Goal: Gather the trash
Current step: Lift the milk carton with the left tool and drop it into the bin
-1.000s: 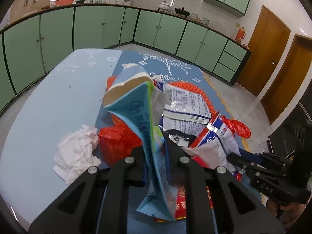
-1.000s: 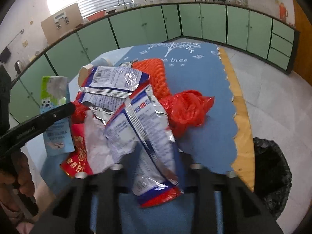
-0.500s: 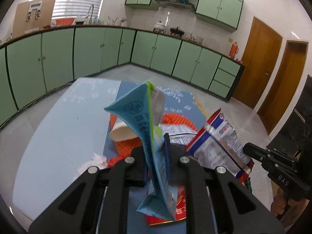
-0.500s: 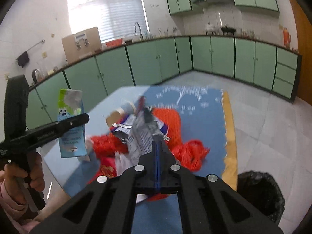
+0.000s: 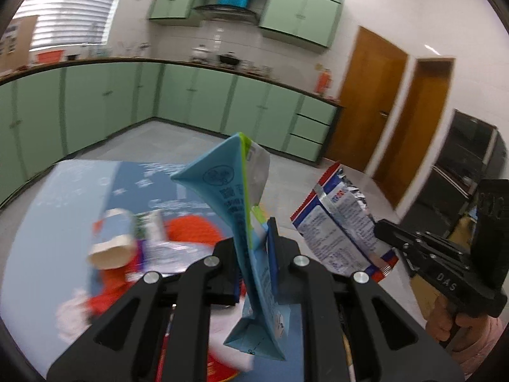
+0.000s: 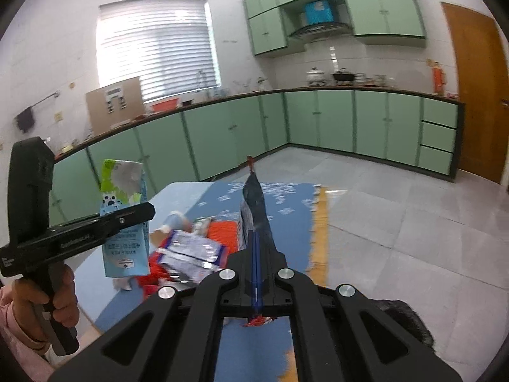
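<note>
My left gripper (image 5: 254,254) is shut on a flattened light-blue milk carton (image 5: 241,210) and holds it up above the table. It also shows in the right wrist view (image 6: 124,219). My right gripper (image 6: 256,254) is shut on a blue, white and red snack wrapper (image 6: 254,207), held edge-on and raised. The wrapper also shows in the left wrist view (image 5: 343,226). More trash lies on the table below: a paper cup (image 5: 113,242), a silver-blue wrapper (image 6: 194,251), red plastic bags (image 5: 191,232) and crumpled white tissue (image 5: 71,318).
The table has a blue cloth (image 6: 286,203) with an orange edge. A black trash bag (image 6: 400,318) sits on the floor to the right of the table. Green kitchen cabinets (image 6: 318,121) line the walls, and brown doors (image 5: 366,102) stand to the right.
Both grippers have risen well above the table with the carton and the wrapper still held. The pile of trash now lies lower in both views.
</note>
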